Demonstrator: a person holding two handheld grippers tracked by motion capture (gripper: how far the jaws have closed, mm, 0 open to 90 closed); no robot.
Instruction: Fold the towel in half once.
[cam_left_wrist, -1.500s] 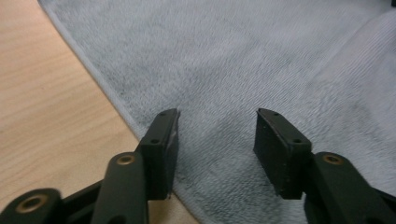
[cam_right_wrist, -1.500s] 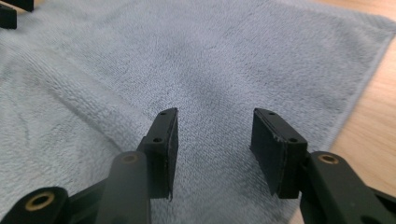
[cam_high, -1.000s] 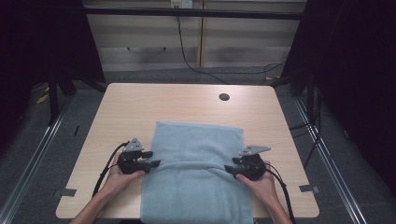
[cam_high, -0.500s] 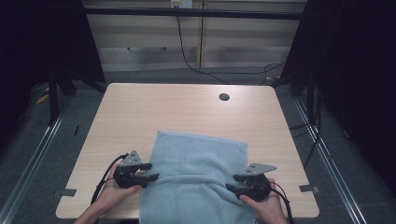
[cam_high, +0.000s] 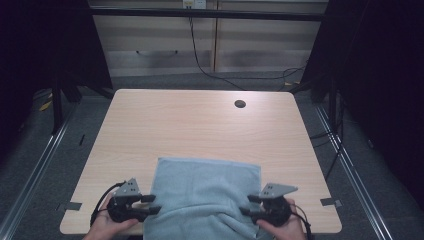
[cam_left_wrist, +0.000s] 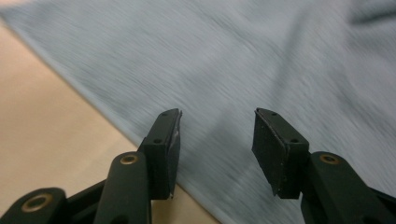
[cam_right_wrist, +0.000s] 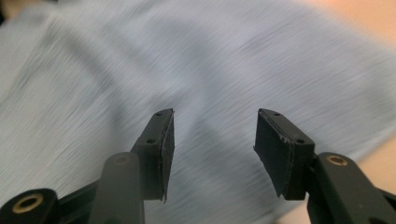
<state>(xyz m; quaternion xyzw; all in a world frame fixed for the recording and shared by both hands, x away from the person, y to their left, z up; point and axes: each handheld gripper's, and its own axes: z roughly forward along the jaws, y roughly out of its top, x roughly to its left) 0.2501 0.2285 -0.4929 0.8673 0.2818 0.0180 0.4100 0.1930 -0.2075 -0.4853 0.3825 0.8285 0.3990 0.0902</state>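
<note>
On table (cam_high: 200, 130): towel (cam_high: 205, 195), both grippers apart.

A pale blue-grey rectangular terry towel (cam_high: 205, 195) is lying spread on the near half of the light wooden table (cam_high: 200, 125), roughly centred between its left and right sides. Its far edge is running straight and nearly parallel to the table's far edge, with both far corners lying flat. Toward the near side the cloth is bunching into soft folds and is draping over the table's near edge. In the left gripper view the towel's (cam_left_wrist: 243, 70) left edge is crossing the wood diagonally; its weave is showing fine ribbed lines.
</note>
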